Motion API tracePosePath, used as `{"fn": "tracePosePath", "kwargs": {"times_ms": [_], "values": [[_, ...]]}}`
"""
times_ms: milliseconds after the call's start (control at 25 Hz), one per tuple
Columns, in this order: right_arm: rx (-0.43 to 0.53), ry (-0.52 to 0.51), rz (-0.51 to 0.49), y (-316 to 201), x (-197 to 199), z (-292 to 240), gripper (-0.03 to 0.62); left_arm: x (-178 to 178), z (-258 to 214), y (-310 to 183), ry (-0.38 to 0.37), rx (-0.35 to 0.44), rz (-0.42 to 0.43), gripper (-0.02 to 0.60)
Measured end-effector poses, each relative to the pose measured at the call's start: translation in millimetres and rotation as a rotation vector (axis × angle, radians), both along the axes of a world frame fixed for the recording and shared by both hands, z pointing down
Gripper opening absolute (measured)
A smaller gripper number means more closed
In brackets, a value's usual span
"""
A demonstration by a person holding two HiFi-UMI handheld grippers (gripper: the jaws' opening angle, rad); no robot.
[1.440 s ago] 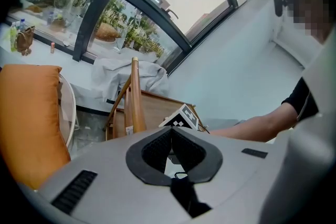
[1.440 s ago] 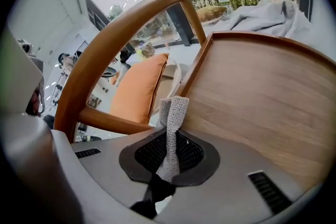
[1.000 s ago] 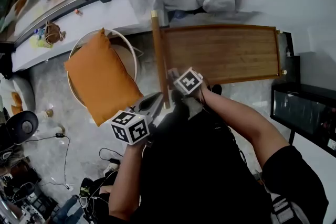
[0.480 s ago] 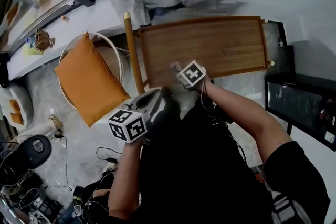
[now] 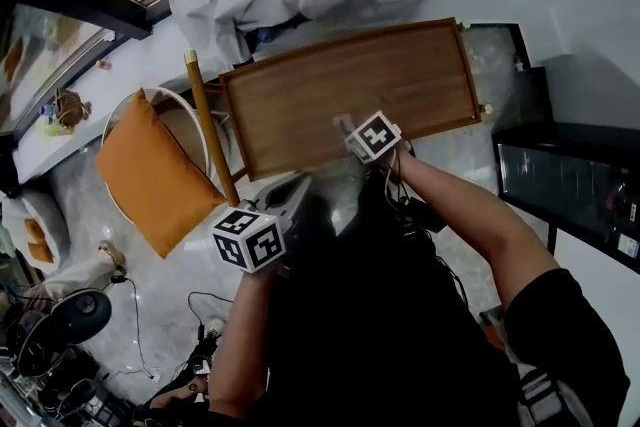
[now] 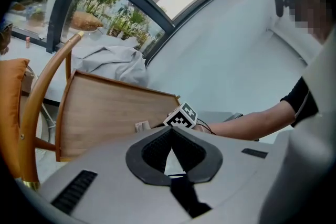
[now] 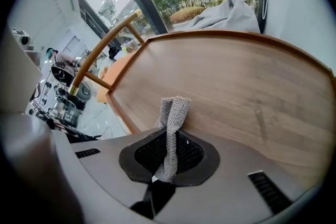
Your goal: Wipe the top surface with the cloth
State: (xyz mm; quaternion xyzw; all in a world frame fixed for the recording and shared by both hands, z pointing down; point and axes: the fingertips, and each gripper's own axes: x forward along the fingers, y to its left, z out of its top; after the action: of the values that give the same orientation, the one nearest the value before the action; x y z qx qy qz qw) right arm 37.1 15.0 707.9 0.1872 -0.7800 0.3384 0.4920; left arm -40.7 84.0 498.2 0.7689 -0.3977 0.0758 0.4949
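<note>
Grey cloth [image 7: 171,123] juts lengthwise from the right gripper [image 7: 167,140] toward the wooden top [image 7: 236,81].

Our grey knitted cloth [image 7: 173,113] stands twisted, pinched in the right gripper [image 7: 168,136]. We see it over the rimmed wooden top [image 7: 236,81], near its edge.

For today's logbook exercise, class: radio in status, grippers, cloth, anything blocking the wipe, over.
Right gripper shut on the cloth, at the wooden top's near edge. Left gripper shut, empty, off the top. Nothing lying on the top.
</note>
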Motion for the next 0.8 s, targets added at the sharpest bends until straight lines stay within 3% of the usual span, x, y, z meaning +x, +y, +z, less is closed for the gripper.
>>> {"fn": "tracePosePath", "kwargs": {"times_ms": [800], "values": [[0.085, 0.045, 0.142, -48, 151, -9, 0.041, 120, 3, -22, 0.001, 0.009, 0.108, 0.011]]}}
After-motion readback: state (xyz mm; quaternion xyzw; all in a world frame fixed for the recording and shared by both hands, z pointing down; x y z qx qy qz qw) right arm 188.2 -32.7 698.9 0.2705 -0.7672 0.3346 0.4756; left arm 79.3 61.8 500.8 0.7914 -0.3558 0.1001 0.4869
